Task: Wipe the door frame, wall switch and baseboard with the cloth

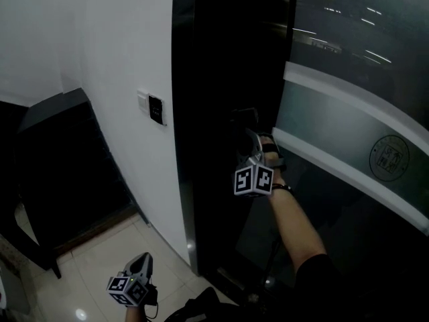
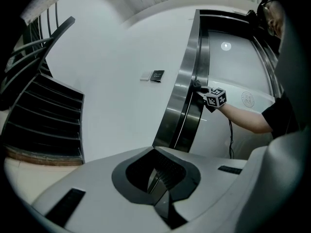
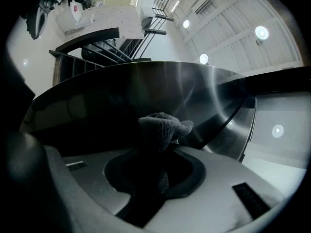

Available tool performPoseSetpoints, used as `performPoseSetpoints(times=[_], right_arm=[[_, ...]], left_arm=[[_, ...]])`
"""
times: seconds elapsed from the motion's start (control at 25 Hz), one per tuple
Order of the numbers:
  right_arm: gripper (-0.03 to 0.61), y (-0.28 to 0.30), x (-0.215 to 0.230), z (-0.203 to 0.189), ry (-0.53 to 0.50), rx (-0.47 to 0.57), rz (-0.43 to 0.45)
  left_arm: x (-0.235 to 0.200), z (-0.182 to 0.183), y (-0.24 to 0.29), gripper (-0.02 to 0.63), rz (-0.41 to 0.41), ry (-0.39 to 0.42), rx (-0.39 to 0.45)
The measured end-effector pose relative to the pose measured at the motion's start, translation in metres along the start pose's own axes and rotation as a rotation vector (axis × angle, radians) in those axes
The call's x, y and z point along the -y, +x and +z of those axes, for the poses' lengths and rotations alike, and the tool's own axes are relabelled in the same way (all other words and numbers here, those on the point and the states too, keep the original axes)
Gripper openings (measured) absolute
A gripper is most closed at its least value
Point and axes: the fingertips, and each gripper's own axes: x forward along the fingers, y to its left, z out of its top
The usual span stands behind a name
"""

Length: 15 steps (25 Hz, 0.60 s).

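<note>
The right gripper (image 1: 245, 127) pinches a grey cloth (image 3: 163, 125) raised against the dark metal door frame (image 1: 214, 79), apparently touching it, to the right of the wall switch (image 1: 155, 110). The left gripper (image 2: 159, 184), jaws pressed together on nothing, hangs low above the tiled floor (image 1: 100, 260).

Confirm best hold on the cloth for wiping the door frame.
Grip the cloth at its bunched middle, as the right gripper does, coming from behind so a wad sticks out past the jaws toward the door frame. That overhang likely keeps the jaws off the steel.
</note>
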Motion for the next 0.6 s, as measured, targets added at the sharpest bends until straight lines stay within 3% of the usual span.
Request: performPoseSetpoints(times=[0.6], right_arm=[[0.098, -0.016, -0.060, -0.024, 0.010, -0.029, 0.085]], left_arm=[[0.020, -0.008, 0.017, -0.009, -0.046, 0.005, -0.018]])
